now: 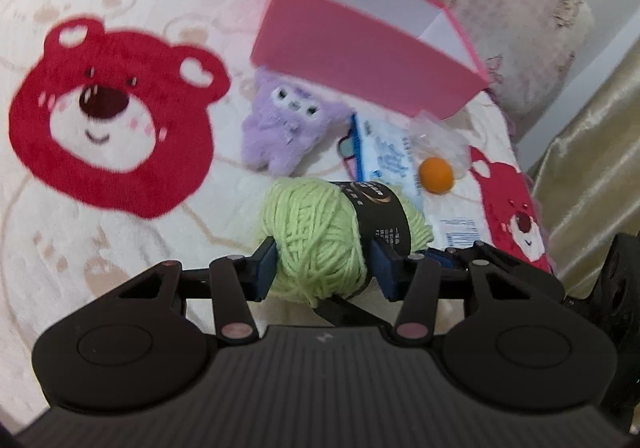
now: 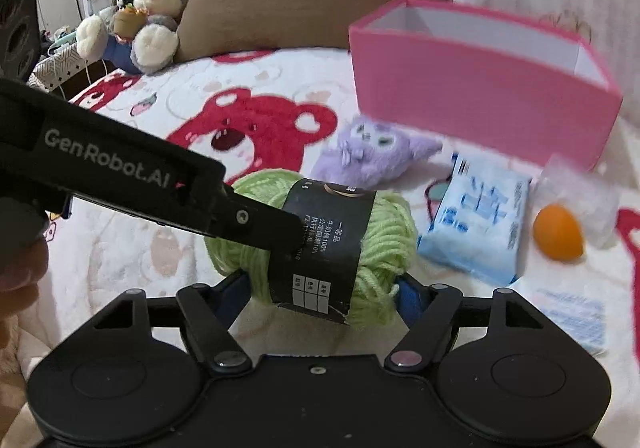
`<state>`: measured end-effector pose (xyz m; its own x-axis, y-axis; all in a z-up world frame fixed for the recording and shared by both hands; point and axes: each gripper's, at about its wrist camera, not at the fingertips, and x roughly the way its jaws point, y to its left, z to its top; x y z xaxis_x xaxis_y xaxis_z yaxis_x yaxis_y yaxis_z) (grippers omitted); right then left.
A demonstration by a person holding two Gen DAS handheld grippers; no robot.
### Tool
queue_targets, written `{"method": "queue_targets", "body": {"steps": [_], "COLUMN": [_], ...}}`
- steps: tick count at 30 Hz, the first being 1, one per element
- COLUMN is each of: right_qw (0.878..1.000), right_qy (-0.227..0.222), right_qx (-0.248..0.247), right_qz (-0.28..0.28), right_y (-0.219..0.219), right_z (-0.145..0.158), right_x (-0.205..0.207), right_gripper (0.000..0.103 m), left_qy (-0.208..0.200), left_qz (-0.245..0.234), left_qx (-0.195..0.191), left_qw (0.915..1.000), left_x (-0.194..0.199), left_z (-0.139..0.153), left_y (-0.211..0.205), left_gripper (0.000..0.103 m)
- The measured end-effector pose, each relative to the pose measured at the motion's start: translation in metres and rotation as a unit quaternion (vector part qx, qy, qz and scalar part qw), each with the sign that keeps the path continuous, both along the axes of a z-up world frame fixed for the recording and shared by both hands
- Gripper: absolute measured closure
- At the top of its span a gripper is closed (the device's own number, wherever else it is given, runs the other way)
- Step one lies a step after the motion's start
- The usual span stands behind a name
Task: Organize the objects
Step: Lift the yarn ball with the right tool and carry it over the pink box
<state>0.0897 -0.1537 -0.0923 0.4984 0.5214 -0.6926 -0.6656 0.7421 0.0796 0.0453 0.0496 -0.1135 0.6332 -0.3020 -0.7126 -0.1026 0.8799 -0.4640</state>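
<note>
Since your left gripper [image 1: 322, 268] already pinches the soft, light yarn ball [image 1: 320, 236] at lower centre, keep gripping beside its band; your right gripper [image 2: 320, 288] brackets it loosely.

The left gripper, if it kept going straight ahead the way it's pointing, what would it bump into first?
The green yarn ball: it already sits between the left gripper and its blue pads. Beyond it lies the purple plush toy, though depth is hard to judge.
</note>
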Motion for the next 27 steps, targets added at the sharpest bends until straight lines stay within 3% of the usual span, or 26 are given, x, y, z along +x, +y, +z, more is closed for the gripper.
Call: {"method": "queue_targets", "body": {"steps": [5, 9, 14, 21, 27], "right_qw": [0.999, 0.997, 0.993, 0.989, 0.985], "right_qy": [-0.038, -0.073, -0.116, -0.146, -0.146], "right_qx": [0.005, 0.015, 0.006, -0.016, -0.078], "right_qz": [-0.004, -0.004, 0.005, 0.021, 0.039], "right_y": [-0.003, -0.008, -0.012, -0.016, -0.011], "right_z": [0.034, 0.076, 0.13, 0.189, 0.229], "right_x": [-0.01, -0.015, -0.009, 0.012, 0.05], "right_gripper": [0.025, 0.025, 0.025, 0.025, 0.025], "left_qy": [-0.028, -0.066, -0.099, -0.141, -0.132], "left_qz": [-0.007, -0.012, -0.019, -0.039, -0.045], "left_qx": [0.009, 0.028, 0.03, 0.067, 0.022], "left_qw": [0.9996, 0.9974, 0.9945, 0.987, 0.9899], "left_x": [-0.011, -0.019, -0.014, -0.001, 0.042], "left_z": [0.037, 0.084, 0.137, 0.197, 0.223], "left_y": [-0.001, -0.005, -0.007, -0.022, -0.019], "left_gripper": [0.055, 0.055, 0.055, 0.054, 0.055]}}
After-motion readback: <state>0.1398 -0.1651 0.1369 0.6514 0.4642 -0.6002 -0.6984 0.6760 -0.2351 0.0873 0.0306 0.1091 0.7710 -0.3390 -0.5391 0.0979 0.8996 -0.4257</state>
